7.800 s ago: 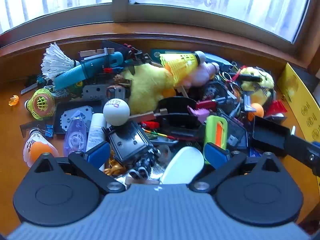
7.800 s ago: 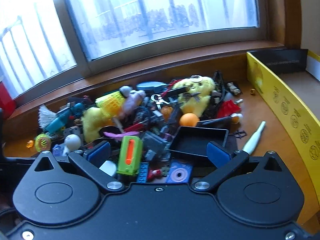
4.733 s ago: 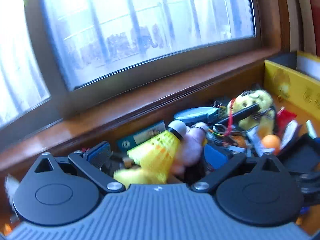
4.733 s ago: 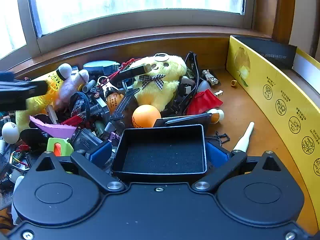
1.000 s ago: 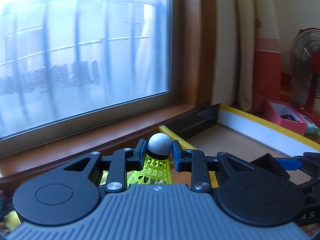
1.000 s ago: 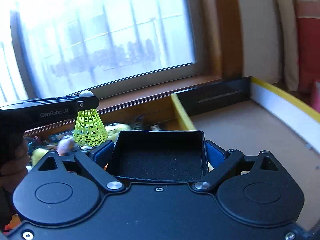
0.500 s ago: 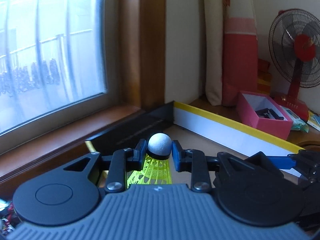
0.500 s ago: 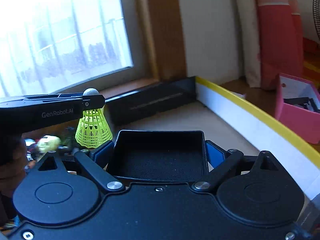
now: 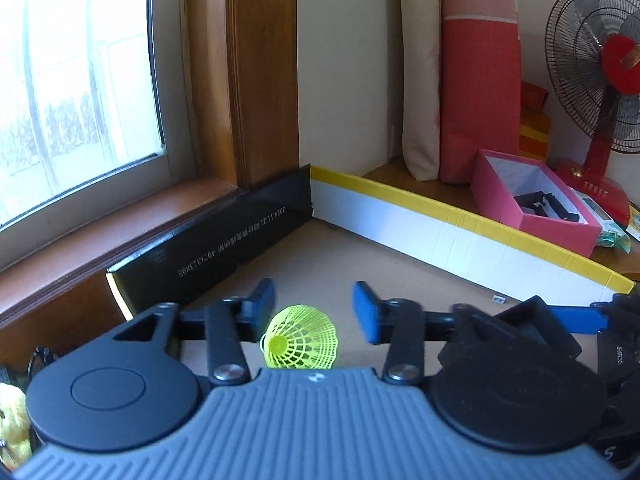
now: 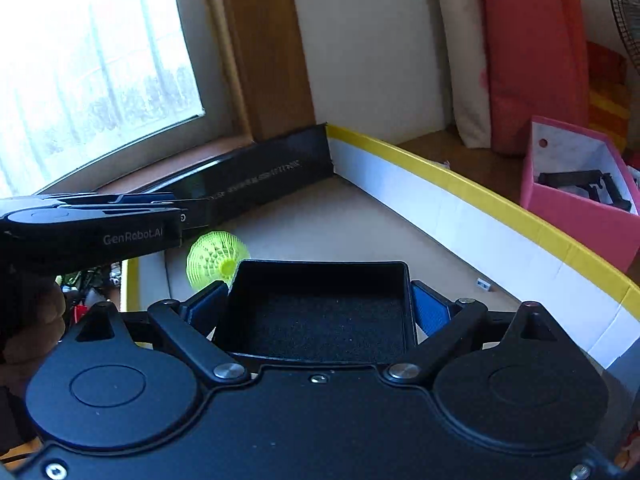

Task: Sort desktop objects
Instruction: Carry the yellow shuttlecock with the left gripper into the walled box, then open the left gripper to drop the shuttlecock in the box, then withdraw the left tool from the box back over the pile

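Observation:
My left gripper (image 9: 314, 302) hangs over the brown floor of a big cardboard box (image 9: 440, 232) with a yellow rim. Its jaws are opening, and the blue pads (image 9: 366, 312) stand apart with nothing pressed between them. A neon-yellow plastic shuttlecock (image 9: 302, 338) sits loose just below them, touching neither pad; I cannot tell whether it rests on the floor. The right wrist view shows the shuttlecock (image 10: 214, 260) blurred under the left gripper's tip. My right gripper (image 10: 319, 306) is shut on a shallow black tray (image 10: 320, 276) with dark foam lining, held over the same box.
The box has a black far wall (image 9: 224, 248) below the wooden window sill. A pink open box (image 9: 532, 204), a red fan (image 9: 600, 60) and rolled pink and cream cushions (image 9: 480, 92) stand beyond it. Clutter (image 10: 92, 280) and a yellow plush (image 9: 12, 420) lie left.
The left jaws have parted and let go of the shuttlecock, which dropped below the pads. Both grippers have swung right and lower over the box. The right still grips the black tray.

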